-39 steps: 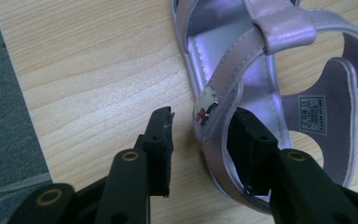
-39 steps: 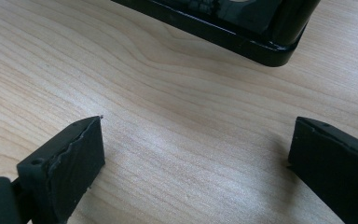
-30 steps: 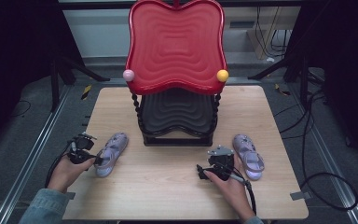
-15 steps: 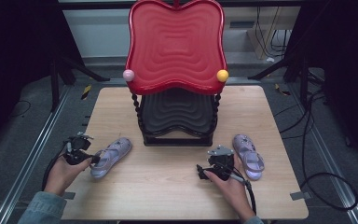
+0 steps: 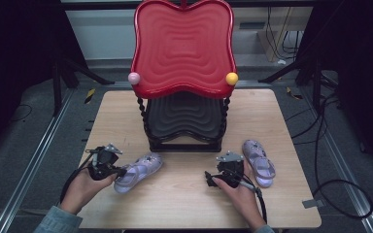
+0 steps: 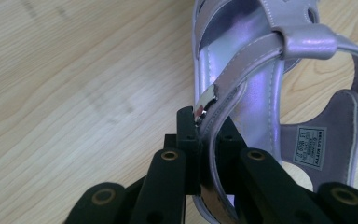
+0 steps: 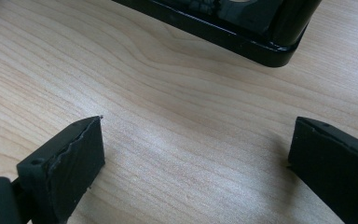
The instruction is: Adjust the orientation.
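Observation:
Two lilac sandals lie on the wooden table [image 5: 184, 204]. The left sandal [image 5: 138, 172] lies at an angle near the front left, and my left gripper [image 5: 119, 171] is shut on its side strap [image 6: 223, 100]; the insole with a small label [image 6: 311, 145] faces up. The right sandal [image 5: 258, 162] rests flat at the front right. Just to the left of it, my right gripper [image 5: 212, 180] stands open over bare wood, its two black fingertips [image 7: 72, 156] wide apart with nothing between them.
A two-tier stand fills the middle back of the table: a red wavy tray [image 5: 183, 46] above, a black tray [image 5: 184, 116] below, on a black base [image 7: 242, 35]. A pink ball [image 5: 134, 78] and a yellow ball [image 5: 231, 78] sit at the red tray's corners. Cables [image 5: 330, 189] trail off the right.
My left gripper has drawn the left sandal toward the right and turned it, so its toe now points more toward the stand. The right gripper and right sandal have stayed put.

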The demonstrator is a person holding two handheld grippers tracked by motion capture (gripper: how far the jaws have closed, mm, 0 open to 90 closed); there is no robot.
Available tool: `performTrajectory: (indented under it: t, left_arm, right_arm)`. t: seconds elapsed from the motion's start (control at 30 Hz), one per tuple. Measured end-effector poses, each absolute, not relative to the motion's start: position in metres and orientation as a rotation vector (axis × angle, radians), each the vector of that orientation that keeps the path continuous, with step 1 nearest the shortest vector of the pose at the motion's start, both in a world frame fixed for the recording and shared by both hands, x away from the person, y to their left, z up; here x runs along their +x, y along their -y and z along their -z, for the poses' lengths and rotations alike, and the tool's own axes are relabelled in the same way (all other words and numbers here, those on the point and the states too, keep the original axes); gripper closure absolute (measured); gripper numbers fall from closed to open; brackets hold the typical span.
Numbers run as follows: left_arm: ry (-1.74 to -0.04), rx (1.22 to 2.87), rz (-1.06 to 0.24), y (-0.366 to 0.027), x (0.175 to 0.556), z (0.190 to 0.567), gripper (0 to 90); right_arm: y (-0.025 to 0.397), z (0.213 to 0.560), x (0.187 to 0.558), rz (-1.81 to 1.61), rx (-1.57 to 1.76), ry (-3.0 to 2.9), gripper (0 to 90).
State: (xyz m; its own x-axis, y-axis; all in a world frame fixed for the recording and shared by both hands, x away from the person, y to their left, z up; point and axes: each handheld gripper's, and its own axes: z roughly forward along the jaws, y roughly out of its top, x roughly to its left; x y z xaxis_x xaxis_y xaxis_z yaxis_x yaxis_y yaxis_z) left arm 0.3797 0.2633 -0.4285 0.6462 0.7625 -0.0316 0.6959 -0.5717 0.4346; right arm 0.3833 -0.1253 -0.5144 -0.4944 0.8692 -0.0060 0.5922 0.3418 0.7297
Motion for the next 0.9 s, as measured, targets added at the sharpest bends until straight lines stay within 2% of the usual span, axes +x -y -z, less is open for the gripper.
performTrajectory:
  t: [0.27, 0.67, 0.8, 0.87, 0.9]
  left_arm:
    - [-1.116, 2.513, -0.218, -0.242, 0.388, 0.441, 83.8]
    - [-1.09, 2.551, -0.211, -0.237, 0.39, 0.444, 82.3]
    - [-1.096, 2.54, -0.211, -0.238, 0.388, 0.446, 78.3]
    - [-1.1, 2.528, -0.234, -0.239, 0.387, 0.443, 71.0]
    - [-1.103, 2.51, -0.239, -0.24, 0.385, 0.44, 70.4]
  right_arm:
    - [0.125, 0.514, 0.383, -0.956, 1.285, -2.217, 3.8]
    - [0.125, 0.514, 0.383, -0.956, 1.284, -2.218, 3.8]
    - [0.125, 0.514, 0.383, -0.956, 1.282, -2.218, 3.8]
    - [0.125, 0.514, 0.383, -0.956, 1.282, -2.218, 3.8]
    - [0.125, 0.514, 0.383, -0.956, 1.282, -2.218, 3.8]
